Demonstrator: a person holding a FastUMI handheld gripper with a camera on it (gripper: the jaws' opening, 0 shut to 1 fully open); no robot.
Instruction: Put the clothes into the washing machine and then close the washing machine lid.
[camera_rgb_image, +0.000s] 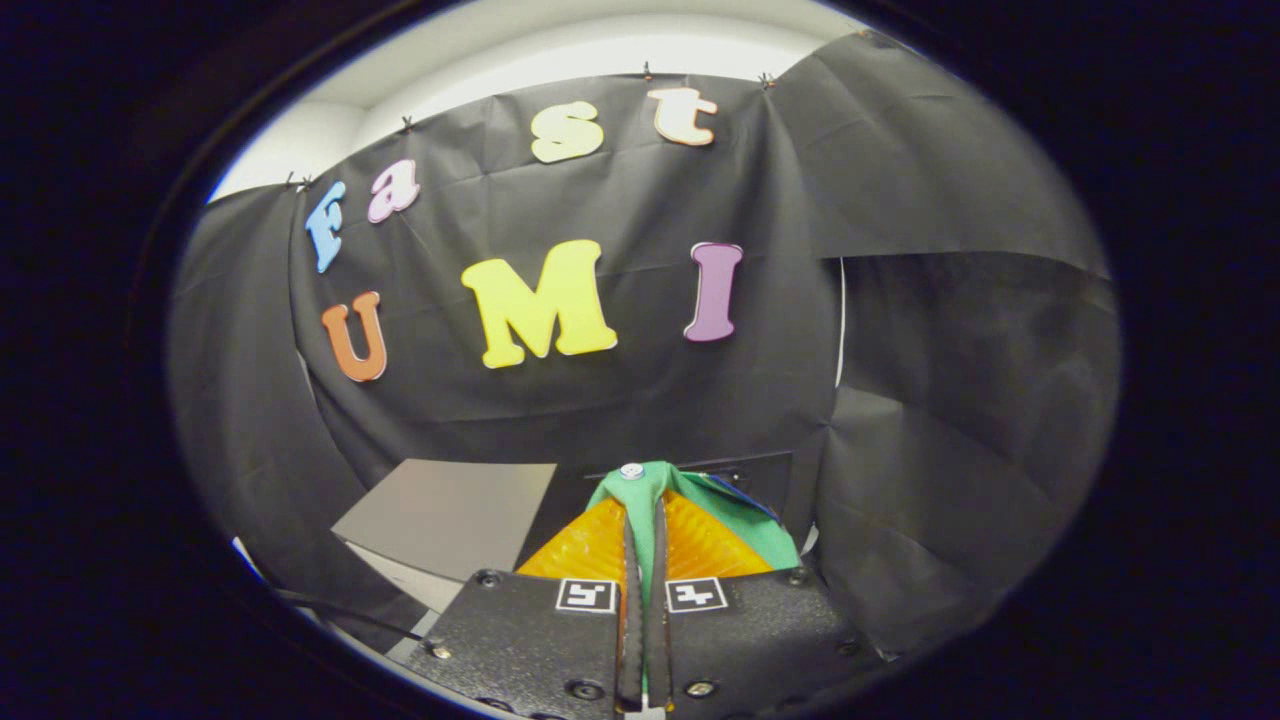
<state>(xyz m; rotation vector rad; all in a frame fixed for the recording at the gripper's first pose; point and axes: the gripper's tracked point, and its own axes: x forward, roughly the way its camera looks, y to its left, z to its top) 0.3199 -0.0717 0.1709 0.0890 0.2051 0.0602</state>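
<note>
Your gripper (645, 560) is pinching a soft green cloth garment (690, 500) with a small round button, its fabric draped over both fingers.

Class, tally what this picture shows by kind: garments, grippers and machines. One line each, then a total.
Garments: 1, a green cloth pinched between the closed fingers.
Grippers: 1, the gripper, shut on the cloth.
Machines: 1, the grey-topped washer beyond the fingers.
Total: 3
</note>
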